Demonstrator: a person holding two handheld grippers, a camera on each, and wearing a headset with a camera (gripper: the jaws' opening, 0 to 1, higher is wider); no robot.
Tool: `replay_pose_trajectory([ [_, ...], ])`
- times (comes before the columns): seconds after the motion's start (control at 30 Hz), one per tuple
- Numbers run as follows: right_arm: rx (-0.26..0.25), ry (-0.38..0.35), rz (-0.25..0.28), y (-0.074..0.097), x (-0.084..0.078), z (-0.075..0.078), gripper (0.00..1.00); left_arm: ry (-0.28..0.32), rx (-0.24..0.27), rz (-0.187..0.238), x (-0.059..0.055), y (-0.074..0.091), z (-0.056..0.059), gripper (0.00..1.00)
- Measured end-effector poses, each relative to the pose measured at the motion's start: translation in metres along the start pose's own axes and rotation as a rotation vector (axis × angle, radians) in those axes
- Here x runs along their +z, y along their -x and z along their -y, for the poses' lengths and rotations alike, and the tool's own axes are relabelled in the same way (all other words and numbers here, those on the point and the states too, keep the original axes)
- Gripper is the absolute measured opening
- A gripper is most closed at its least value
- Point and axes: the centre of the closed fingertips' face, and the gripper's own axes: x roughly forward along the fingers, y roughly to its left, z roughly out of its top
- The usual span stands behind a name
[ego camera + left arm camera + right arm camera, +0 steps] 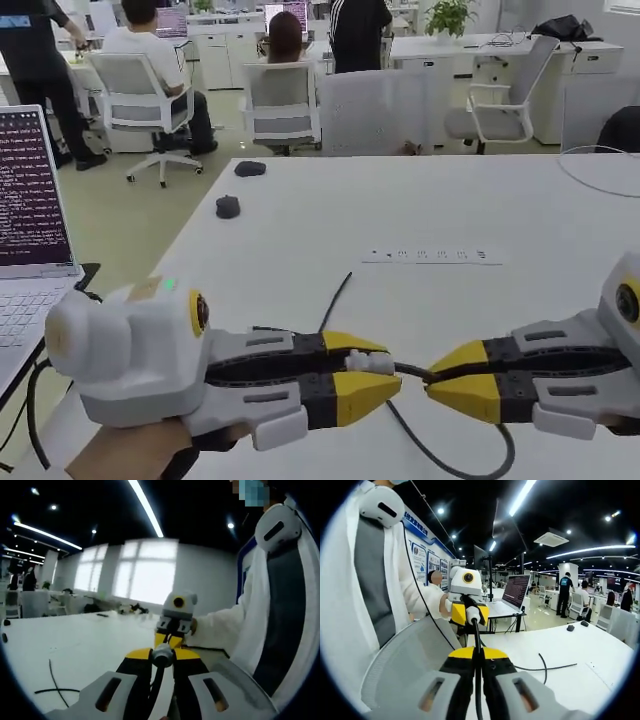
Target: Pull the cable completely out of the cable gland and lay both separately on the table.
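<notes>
Left gripper [390, 366]: fingers closed on white cable gland [368, 362]. Right gripper [430, 382]: fingers clamp black cable [410, 371] just beside gland. Cable runs into gland. Both held above counter [450, 210], near front edge.

The left gripper [390, 367] lies level and points right, its jaws closed on the cable gland [368, 362]. A hand [125, 455] holds it from below. The right gripper [432, 381] faces it tip to tip, just right of the cable gland, jaws pinched on the cable [411, 372].
</notes>
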Motion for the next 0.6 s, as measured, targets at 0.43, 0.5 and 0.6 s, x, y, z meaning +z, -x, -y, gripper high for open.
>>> replay_pose_trajectory([
  [0.43,-0.069,-0.002,-0.172,0.017,-0.056,0.007,0.02,0.026,0.017,0.025,0.002,0.007,-0.004,0.16],
  [0.5,-0.069,-0.009,-0.17,0.017,-0.057,0.007,0.02,0.023,0.02,0.017,0.001,0.007,-0.004,0.16],
  [0.6,-0.073,-0.009,-0.182,0.016,-0.059,0.009,0.02,0.027,0.021,0.016,-0.001,0.006,-0.004,0.16],
])
